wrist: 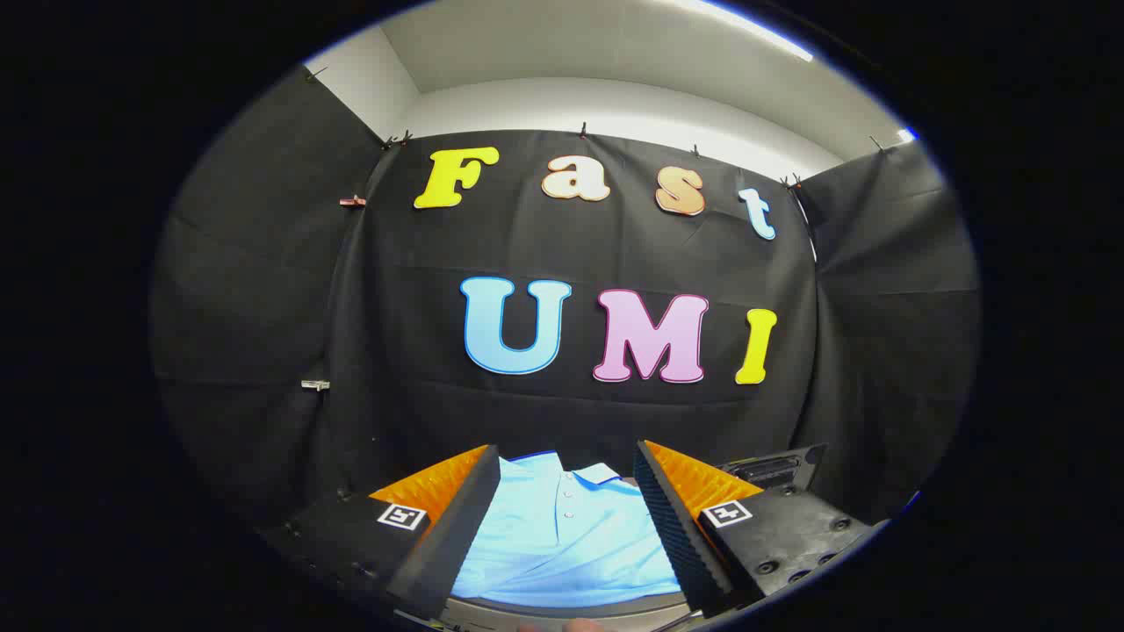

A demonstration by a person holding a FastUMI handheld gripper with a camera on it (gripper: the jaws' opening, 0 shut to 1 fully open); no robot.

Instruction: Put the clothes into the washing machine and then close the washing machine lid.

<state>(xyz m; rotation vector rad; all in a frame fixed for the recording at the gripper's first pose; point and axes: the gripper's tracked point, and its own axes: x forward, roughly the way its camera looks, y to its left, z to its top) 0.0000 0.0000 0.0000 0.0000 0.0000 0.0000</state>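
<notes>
Shirt [562, 535], light blue, lies flat just ahead of and between the fingers of the gripper [566, 518]. Jaws spread wide, touching nothing. Step: pickup not yet begun. Next: lower, pinch fabric, carry to washer.

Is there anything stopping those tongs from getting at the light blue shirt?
Probably not: the tongs stand open, and the light blue buttoned polo shirt lies right between and beyond the fingers, with nothing across it.
</notes>
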